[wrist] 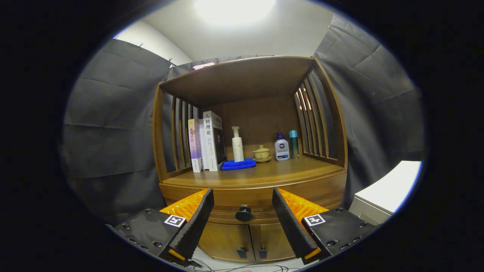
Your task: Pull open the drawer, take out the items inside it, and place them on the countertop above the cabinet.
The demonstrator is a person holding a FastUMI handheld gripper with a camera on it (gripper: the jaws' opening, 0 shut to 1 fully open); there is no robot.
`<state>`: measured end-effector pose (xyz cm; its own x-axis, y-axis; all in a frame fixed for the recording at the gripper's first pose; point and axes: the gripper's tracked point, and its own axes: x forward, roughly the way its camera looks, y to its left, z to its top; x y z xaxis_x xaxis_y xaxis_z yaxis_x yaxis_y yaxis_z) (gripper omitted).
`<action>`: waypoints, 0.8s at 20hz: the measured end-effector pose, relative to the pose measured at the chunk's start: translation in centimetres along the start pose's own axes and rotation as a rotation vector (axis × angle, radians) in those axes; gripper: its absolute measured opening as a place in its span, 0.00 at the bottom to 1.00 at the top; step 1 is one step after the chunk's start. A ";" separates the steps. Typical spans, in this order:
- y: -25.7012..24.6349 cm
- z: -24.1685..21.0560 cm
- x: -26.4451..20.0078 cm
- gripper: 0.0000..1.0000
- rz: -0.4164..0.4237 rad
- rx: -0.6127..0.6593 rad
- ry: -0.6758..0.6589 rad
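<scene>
The gripper is wide open and holds nothing. The one round drawer knob sits between its two fingers, ahead of them and untouched, on the closed drawer. Below are two cabinet doors. On the countertop stand three books, three bottles, one teacup and one blue cloth.

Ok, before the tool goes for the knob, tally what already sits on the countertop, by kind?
Books: 3
Bottles: 3, a white pump bottle, a blue-capped pump bottle, a teal-capped bottle
Folded blue cloth: 1
Lidded cup on a saucer: 1
Total: 8
</scene>
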<state>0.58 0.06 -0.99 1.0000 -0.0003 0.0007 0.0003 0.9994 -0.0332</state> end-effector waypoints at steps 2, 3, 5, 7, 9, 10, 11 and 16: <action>-0.1 0.0 0.0 0.98 -0.002 -0.003 -0.002; 0.0 0.1 0.1 0.98 -0.001 -0.002 -0.003; 0.3 0.1 0.1 0.98 0.007 -0.004 -0.004; 0.0 0.3 0.3 0.98 0.005 -0.013 -0.007; -0.5 1.2 0.5 0.98 -0.011 0.008 -0.023; -0.9 1.6 1.0 0.98 -0.023 0.027 -0.029; -0.9 1.8 1.7 0.98 -0.024 0.041 -0.023; -1.0 0.8 5.1 0.98 -0.030 0.039 0.011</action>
<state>5.71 -0.94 -0.10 0.9995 -0.0301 -0.0095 0.0301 0.9995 0.0061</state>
